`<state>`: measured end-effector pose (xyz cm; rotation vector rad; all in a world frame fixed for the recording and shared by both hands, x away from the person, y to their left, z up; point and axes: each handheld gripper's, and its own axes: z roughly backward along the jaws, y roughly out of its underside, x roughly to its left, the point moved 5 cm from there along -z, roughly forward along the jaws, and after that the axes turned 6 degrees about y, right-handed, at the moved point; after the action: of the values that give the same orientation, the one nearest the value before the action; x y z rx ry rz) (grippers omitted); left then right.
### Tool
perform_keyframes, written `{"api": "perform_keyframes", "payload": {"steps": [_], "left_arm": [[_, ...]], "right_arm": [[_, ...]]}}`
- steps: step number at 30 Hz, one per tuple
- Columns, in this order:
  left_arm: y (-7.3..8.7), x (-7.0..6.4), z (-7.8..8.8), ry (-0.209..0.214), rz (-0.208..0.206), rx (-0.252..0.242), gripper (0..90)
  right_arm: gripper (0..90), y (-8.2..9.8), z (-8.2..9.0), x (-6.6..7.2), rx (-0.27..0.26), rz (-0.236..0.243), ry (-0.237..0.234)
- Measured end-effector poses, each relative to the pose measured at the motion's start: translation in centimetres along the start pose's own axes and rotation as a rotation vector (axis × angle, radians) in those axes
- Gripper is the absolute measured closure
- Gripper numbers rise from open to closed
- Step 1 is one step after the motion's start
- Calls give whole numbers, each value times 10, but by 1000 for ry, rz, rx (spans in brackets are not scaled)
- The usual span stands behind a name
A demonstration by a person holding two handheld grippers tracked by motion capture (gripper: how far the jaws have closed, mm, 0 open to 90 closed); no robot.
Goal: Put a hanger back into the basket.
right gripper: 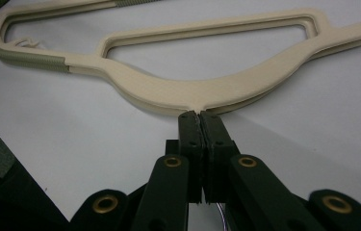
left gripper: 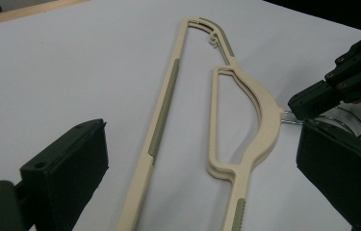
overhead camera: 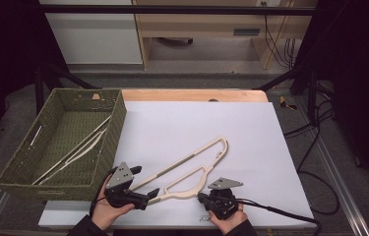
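Note:
A cream hanger (overhead camera: 192, 160) with grey-green grip strips lies flat on the white sheet (overhead camera: 251, 128); at its curved neck (right gripper: 207, 86) it looks like two stacked layers. My right gripper (overhead camera: 202, 197) sits at the sheet's near edge. Its jaws (right gripper: 199, 115) are pressed together at the neck, shut on the thin metal hook (left gripper: 289, 118). My left gripper (overhead camera: 145, 182) is open, its wide jaws straddling the hanger's near end (left gripper: 238, 192) without touching it.
A green woven basket (overhead camera: 118, 123) stands at the left on the sheet's edge, with another cream hanger (overhead camera: 81, 147) lying inside. The wooden table edge (overhead camera: 192, 94) runs behind the sheet. Cables trail off to the right (overhead camera: 280, 211).

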<state>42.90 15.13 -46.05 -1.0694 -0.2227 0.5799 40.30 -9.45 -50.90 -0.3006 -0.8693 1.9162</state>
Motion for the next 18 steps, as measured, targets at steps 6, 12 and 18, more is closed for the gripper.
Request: {"api": "perform_keyframes", "payload": {"steps": [6,12,18], "left_arm": [[-1,-5,-6,15,-15,15,43],[-5,-15,-15,43,-40,39,52],[-13,-26,-29,77,-92,79,84]], "right_arm": [[893,-6,3,0,-9,12,4],[894,-11,7,0,-11,8,1],[894,-16,10,0,-21,23,-4]]}}
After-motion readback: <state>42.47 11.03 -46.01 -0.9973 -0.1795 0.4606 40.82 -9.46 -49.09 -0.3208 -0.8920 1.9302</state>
